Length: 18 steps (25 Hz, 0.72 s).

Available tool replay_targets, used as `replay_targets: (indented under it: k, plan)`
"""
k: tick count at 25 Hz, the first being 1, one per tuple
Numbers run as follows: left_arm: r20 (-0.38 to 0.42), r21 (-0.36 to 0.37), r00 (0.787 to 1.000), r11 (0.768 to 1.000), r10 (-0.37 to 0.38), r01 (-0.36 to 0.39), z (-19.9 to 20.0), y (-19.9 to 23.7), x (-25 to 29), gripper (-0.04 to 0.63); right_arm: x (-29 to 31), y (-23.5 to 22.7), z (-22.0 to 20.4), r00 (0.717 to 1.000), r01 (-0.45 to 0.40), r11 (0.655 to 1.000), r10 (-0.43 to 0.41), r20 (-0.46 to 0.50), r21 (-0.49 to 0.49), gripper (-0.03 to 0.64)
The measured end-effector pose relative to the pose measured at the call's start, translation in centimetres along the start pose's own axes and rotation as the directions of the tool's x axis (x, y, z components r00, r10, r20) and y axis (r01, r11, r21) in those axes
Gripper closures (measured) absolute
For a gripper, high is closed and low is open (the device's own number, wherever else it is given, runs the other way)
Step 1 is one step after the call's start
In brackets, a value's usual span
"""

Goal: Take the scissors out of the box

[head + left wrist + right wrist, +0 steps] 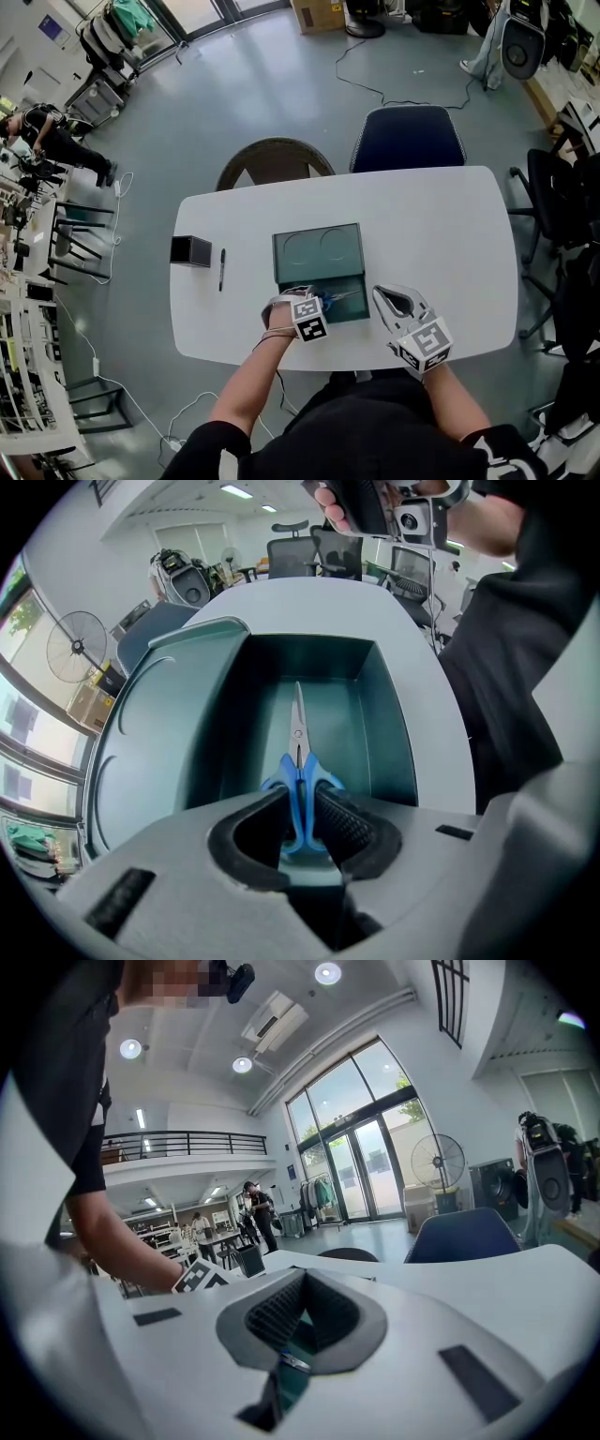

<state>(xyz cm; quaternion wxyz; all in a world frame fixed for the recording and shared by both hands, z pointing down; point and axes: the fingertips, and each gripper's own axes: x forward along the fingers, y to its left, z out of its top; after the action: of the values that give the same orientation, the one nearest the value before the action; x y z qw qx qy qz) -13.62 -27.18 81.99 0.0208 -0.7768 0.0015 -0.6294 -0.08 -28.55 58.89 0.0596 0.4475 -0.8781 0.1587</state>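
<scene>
A teal box (352,315) lies open on the white table, its lid (319,246) folded back flat on the far side. Inside it lie scissors (298,726) with blue handles, blades pointing away from me. My left gripper (302,803) points steeply down into the box (380,733), and both pads press on the blue handles. In the head view this gripper (302,298) is at the box's near left part, with the scissors (339,297) just to its right. My right gripper (387,298) hovers right of the box, held nearly level; its jaws (302,1281) are shut on nothing.
A small black box (190,250) and a black pen (222,268) lie on the table (431,234) left of the teal box. A brown chair (275,161) and a blue chair (408,137) stand at the far edge. People are farther off in the room.
</scene>
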Motion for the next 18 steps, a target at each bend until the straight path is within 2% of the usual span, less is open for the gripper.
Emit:
replay_targets:
  k: [4, 10, 15, 18]
  plan:
    - [0.016, 0.002, 0.999, 0.999, 0.037, -0.037, 0.4, 0.1, -0.8, 0.497, -0.3, -0.1, 0.0, 1.0, 0.005, 1.0, -0.005, 0.0, -0.004, 0.611]
    - [0.096, -0.032, 0.988, 0.993, 0.118, -0.115, 1.9, 0.7, -4.0, 0.5, -0.9, 0.0, 0.8, 1.0, 0.011, 1.0, -0.011, 0.01, -0.018, 0.611]
    - [0.182, -0.073, 0.966, 0.983, 0.181, -0.17, 3.5, 0.7, -7.7, 0.5, -1.1, 0.4, 1.6, 1.0, 0.006, 0.999, -0.005, 0.023, -0.036, 0.611]
    - [0.232, -0.112, 0.944, 0.971, 0.233, -0.212, 4.1, 0.7, -10.1, 0.5, -1.2, 0.6, 2.2, 0.999, 0.003, 0.999, -0.001, 0.032, -0.045, 0.611]
